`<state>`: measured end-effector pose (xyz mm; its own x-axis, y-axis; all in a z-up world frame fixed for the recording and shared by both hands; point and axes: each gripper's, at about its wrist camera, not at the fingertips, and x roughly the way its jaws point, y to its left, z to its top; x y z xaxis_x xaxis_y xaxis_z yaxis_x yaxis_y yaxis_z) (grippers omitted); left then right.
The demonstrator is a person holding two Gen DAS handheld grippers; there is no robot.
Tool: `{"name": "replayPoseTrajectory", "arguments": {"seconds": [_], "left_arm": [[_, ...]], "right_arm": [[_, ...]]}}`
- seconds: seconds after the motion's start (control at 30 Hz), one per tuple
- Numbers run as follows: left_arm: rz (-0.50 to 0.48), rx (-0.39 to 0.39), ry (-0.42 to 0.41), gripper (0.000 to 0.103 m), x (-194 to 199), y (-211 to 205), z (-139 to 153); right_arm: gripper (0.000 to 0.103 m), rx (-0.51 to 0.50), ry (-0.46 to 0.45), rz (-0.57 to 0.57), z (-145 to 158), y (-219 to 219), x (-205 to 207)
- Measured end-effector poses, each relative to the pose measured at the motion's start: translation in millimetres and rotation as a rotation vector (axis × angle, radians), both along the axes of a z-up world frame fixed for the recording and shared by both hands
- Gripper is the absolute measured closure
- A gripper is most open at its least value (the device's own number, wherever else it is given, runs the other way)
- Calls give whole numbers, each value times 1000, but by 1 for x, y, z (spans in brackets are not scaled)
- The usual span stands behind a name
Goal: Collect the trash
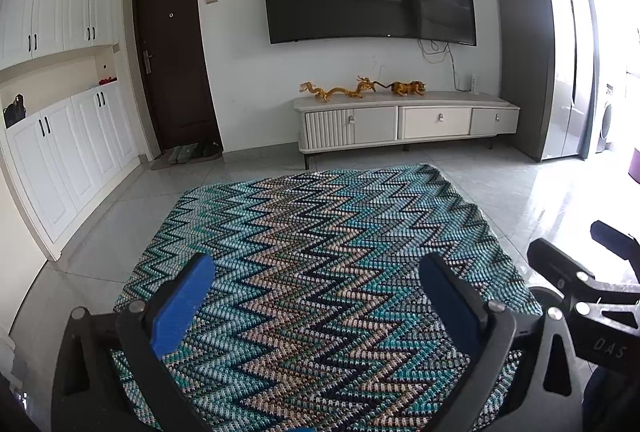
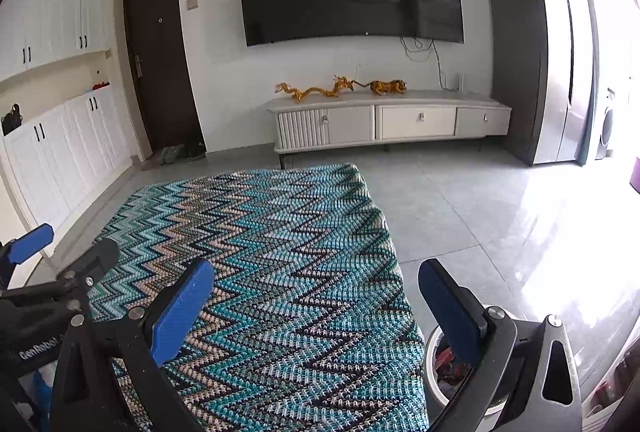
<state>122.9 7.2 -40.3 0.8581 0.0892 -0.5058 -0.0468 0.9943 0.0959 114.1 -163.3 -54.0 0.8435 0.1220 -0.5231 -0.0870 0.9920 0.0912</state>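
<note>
— Where's the trash?

— Already in the white bin (image 2: 434, 372) below the counter's (image 2: 280, 252) right edge, as far as I can see (colourful wrappers inside). The zigzag cloth shows nothing left, so collecting looks about done.

— And the tongs?

— Left tongs (image 1: 316, 306) and right tongs (image 2: 316, 306) both spread wide, empty. Open tiled floor (image 2: 480, 200) beyond the far edge.
</note>
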Motion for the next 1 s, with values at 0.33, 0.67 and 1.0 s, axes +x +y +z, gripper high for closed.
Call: {"name": "replayPoseTrajectory", "arguments": {"seconds": [0.33, 0.67, 1.0], "left_arm": [[2, 9, -17, 0, -12, -7, 8], [11, -3, -12, 0, -12, -7, 6], [3, -3, -5, 0, -8, -9, 2]], "right_arm": [[0, -26, -76, -32, 18, -8, -18], [0, -22, -80, -41, 13, -12, -16], [0, -32, -75, -55, 9, -12, -12]]}}
